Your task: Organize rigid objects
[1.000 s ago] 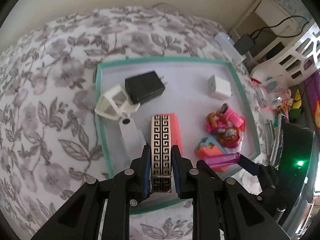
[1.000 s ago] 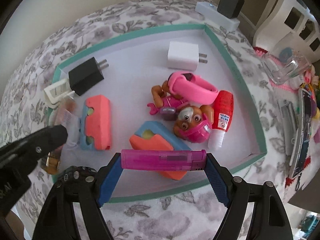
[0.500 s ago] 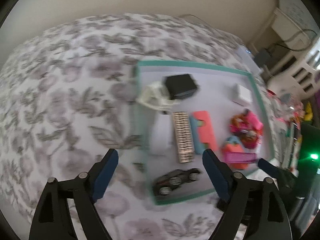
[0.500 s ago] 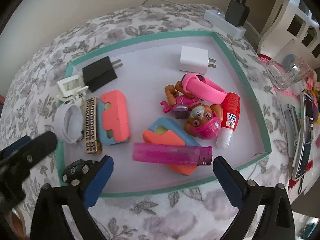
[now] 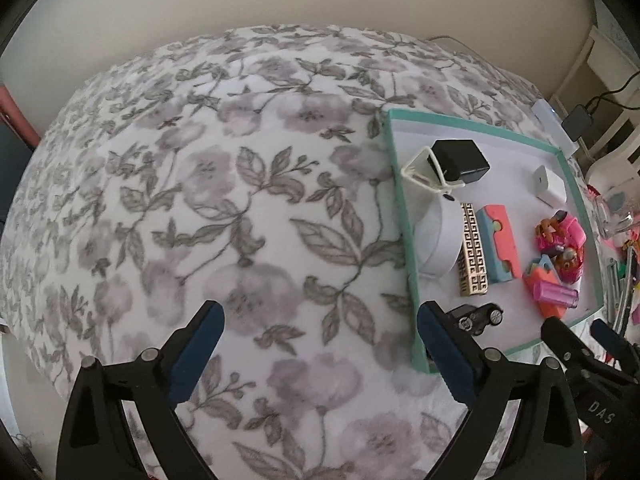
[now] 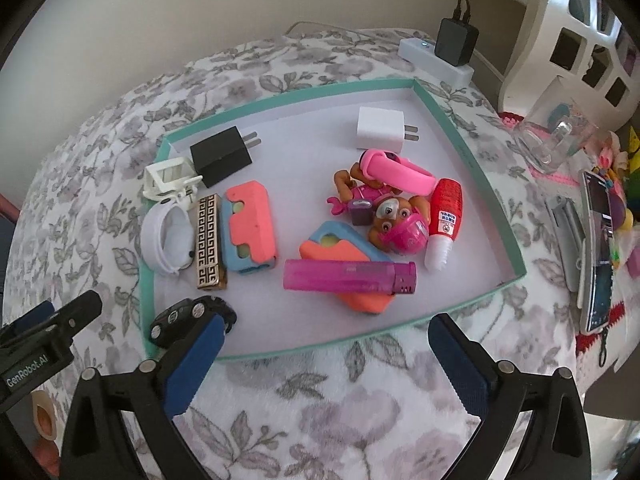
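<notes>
A teal-rimmed tray (image 6: 460, 136) (image 5: 406, 216) on the floral bedspread holds many small items. A pink lighter (image 6: 348, 278) (image 5: 558, 294) lies across an orange-and-blue block (image 6: 344, 252). A gold patterned bar (image 6: 208, 242) (image 5: 473, 252) lies beside a white ring (image 6: 162, 236) and another orange-and-blue block (image 6: 250, 228). A black toy car (image 6: 188, 316) (image 5: 476, 316) sits at the tray's near left corner. My left gripper (image 5: 318, 342) is open and empty over the bedspread, left of the tray. My right gripper (image 6: 324, 356) is open and empty before the tray's near rim.
The tray also holds a black charger (image 6: 222, 154), a white charger (image 6: 382, 128), a white clip (image 6: 168, 178), a pink band (image 6: 396, 170), a pup figure (image 6: 394, 220) and a red-and-white tube (image 6: 442, 224). A power strip (image 6: 436, 58), clear cup (image 6: 554, 138) and phone (image 6: 598, 248) lie to the right.
Both grippers opened and drew back. The left let go of the gold bar and swung left over the bedspread. The right dropped the pink lighter onto the orange-and-blue block.
</notes>
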A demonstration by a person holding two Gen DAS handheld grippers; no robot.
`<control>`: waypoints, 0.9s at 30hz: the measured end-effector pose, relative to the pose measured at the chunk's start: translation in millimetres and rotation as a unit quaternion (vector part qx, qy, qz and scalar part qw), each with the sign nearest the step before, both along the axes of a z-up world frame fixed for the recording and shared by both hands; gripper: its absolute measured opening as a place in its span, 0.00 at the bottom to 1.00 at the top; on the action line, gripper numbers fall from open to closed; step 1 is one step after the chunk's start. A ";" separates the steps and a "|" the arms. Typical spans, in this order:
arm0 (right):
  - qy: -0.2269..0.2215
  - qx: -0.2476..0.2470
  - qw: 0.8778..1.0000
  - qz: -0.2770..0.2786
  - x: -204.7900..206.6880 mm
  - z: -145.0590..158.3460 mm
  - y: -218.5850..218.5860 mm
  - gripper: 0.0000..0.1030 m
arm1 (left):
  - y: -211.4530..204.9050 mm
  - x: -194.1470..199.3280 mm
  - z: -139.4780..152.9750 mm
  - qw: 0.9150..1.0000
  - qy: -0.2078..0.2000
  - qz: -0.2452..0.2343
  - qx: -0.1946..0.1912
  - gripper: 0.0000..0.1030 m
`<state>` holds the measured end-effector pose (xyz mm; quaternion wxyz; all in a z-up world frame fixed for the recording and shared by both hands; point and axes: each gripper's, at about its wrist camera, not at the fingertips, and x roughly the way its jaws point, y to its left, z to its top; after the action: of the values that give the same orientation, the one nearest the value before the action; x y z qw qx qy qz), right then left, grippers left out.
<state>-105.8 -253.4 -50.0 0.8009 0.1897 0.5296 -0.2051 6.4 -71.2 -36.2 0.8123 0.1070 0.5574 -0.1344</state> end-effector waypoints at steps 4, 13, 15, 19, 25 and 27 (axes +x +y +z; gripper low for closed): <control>-0.004 -0.003 1.000 0.000 -5.7 3.4 3.1 1.00 | 5.3 -6.9 4.0 1.000 -0.015 0.003 0.011 0.94; -0.022 -0.007 1.000 -0.006 -17.4 14.0 6.7 1.00 | 10.1 -16.9 12.4 0.999 -0.031 0.003 0.009 0.94; -0.026 -0.008 1.000 -0.007 -19.0 16.4 7.3 1.00 | 10.0 -18.4 14.0 0.999 -0.034 0.002 0.012 0.94; -0.033 -0.010 0.999 -0.008 -22.1 20.5 8.1 1.00 | 10.6 -22.0 17.8 0.999 -0.042 -0.001 0.012 0.94; -0.039 -0.014 0.999 -0.009 -24.3 24.1 9.3 1.00 | 14.8 -23.0 22.4 0.999 -0.049 0.007 0.006 0.94; -0.040 -0.015 0.999 -0.008 -24.0 24.8 9.3 1.00 | 15.6 -22.8 23.4 0.999 -0.050 0.009 0.005 0.94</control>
<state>-129.8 -244.1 -25.1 0.8226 0.1904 0.4921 -0.2118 -16.3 -55.6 -12.8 0.8398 0.1130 0.5175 -0.1187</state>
